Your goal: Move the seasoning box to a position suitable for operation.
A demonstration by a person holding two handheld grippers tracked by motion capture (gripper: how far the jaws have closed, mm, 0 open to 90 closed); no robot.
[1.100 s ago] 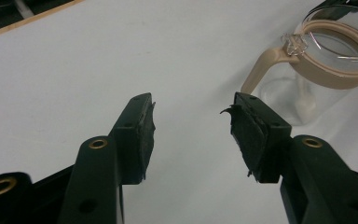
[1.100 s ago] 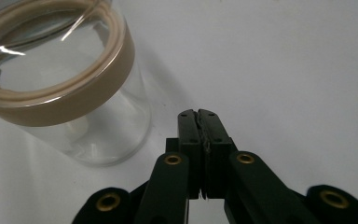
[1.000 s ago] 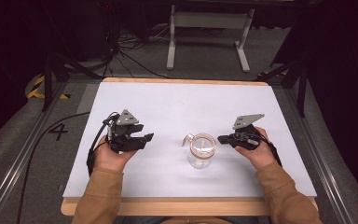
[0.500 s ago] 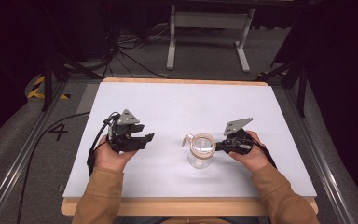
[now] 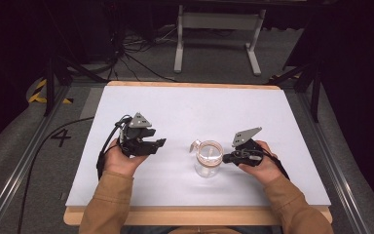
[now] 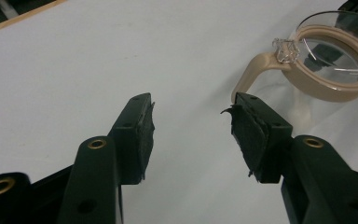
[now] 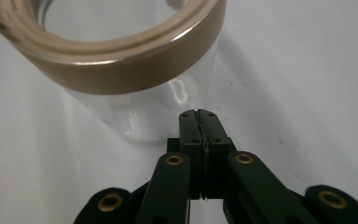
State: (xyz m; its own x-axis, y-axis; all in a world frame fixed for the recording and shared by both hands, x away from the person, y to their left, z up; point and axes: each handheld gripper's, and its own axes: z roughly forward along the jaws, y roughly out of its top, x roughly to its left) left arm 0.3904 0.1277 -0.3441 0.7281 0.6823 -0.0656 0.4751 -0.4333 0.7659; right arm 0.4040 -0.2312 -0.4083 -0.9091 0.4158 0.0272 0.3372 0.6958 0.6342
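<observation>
A clear glass jar (image 5: 208,159) with a tan rim band and a tan handle stands upright near the middle of the white table top (image 5: 195,112). My right gripper (image 5: 228,157) is at the jar's right side, jaws pressed together with nothing between them; in the right gripper view its tips (image 7: 199,115) are right at the glass wall of the jar (image 7: 135,79). My left gripper (image 5: 161,142) rests left of the jar, apart from it, open and empty. In the left gripper view the jar (image 6: 328,70) and its handle (image 6: 256,70) lie beyond the right jaw.
The wooden edge of the table (image 5: 195,214) runs along the front. A black cable (image 5: 39,161) trails off the left side onto the grey floor. A white stand (image 5: 216,29) and dark frame legs sit behind the table.
My right gripper has moved left toward the jar until its tips are at the jar's side. The left gripper has stayed where it was.
</observation>
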